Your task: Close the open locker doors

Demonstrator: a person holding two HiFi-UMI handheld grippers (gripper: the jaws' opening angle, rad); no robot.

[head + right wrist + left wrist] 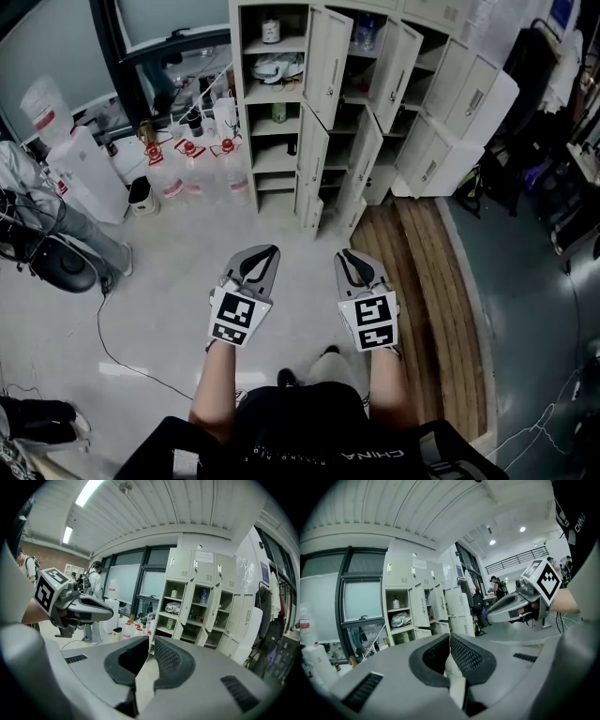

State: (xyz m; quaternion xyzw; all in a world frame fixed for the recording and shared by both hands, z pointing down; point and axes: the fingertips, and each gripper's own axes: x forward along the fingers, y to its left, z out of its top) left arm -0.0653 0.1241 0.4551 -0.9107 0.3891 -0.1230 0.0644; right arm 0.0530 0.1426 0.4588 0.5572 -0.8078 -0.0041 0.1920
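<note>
Progress: nil as far as I can see. Red-capped clear plastic jugs (192, 173) sit far left. Beside them, far centre, the pale sheet-metal locker bank (238, 94) has its flat slab doors (328, 52) swung out across every column to the right. Left gripper (268, 253) has its jaws together and empty, and the right gripper (343, 255) is the same, with dimpled dark pads touching. Both are well short of the lockers, so every door is left to close.

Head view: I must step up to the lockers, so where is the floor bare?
The pale floor before the grey metal lockers is bare, as is the wooden plank strip. Clear red-capped jugs crowd the lockers' left; open doors jut out.
</note>
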